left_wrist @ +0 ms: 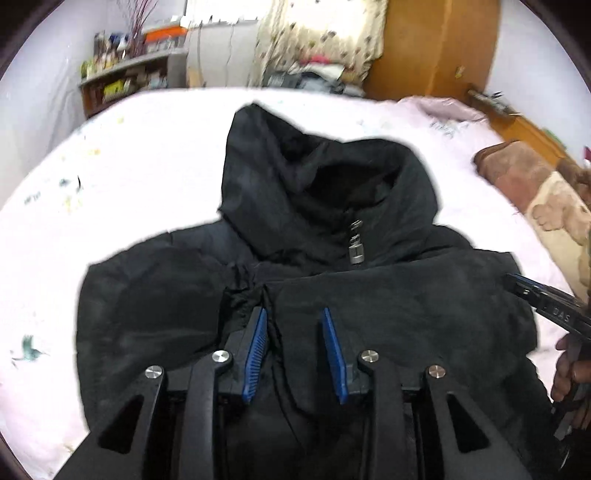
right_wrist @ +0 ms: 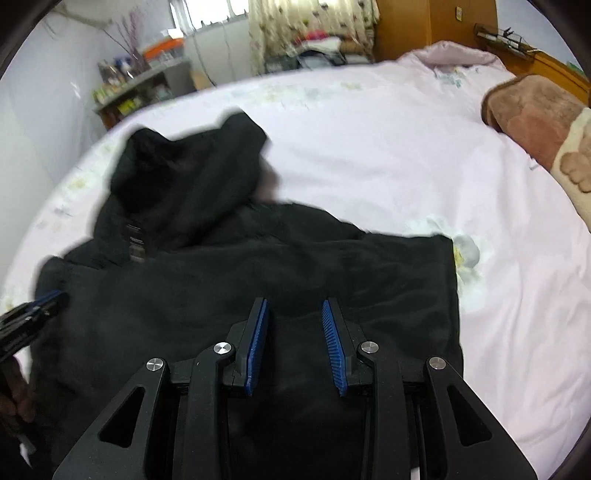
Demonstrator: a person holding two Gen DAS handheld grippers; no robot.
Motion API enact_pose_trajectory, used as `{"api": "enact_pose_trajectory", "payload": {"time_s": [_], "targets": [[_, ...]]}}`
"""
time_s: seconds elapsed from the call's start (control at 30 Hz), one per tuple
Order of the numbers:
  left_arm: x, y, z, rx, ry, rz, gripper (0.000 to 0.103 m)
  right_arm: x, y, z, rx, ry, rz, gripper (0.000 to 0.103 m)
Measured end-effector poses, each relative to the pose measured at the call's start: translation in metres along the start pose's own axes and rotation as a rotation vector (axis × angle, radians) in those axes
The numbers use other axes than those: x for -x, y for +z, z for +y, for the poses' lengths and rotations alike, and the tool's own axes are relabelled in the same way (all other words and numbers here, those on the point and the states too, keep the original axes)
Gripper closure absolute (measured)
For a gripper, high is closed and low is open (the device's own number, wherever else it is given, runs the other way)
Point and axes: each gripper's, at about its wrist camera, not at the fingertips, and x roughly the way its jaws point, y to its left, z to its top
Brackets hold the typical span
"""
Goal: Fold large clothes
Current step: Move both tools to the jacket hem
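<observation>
A large black hooded jacket (left_wrist: pixel 388 302) lies on the pale pink bed sheet (left_wrist: pixel 140 177), hood pointing away, zipper pull (left_wrist: pixel 355 251) at the collar. My left gripper (left_wrist: pixel 293 314) is open just above the jacket's chest, nothing between its blue pads. My right gripper (right_wrist: pixel 293 306) is open over the jacket's near right part (right_wrist: pixel 332 266), also empty. The right gripper shows at the right edge of the left wrist view (left_wrist: pixel 546 299). The left gripper shows at the left edge of the right wrist view (right_wrist: pixel 33 314). The jacket's lower part is hidden under the grippers.
A brown and cream blanket (right_wrist: pixel 546 129) lies at the bed's right side. A wooden headboard (right_wrist: pixel 546 62) stands behind it. A shelf with bottles (left_wrist: pixel 125 74), a curtain (left_wrist: pixel 321 33) and a wooden wardrobe (left_wrist: pixel 436 48) stand beyond the bed.
</observation>
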Motion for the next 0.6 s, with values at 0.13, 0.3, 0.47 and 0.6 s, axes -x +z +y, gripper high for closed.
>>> {"api": "enact_pose_trajectory", "payload": {"time_s": [0.13,0.3,0.47,0.6], "targets": [[0.002,-0.018,-0.005,-0.031,-0.003,0.025,0.069,0.012,-0.013,0.032,0.075,0.055,0.002,0.072],[-0.017,-0.029,0.001,-0.001,-0.013,0.099,0.068,-0.014,-0.026,0.053,0.122,0.034,0.085,0.072],[0.005,-0.018,0.004,-0.018,-0.022,0.073,0.068,0.003,-0.015,0.049,0.106,0.054,0.084,0.071],[0.021,0.001,0.016,0.003,-0.041,0.039,0.064,0.021,0.003,0.053,0.107,0.099,0.034,0.058]]}}
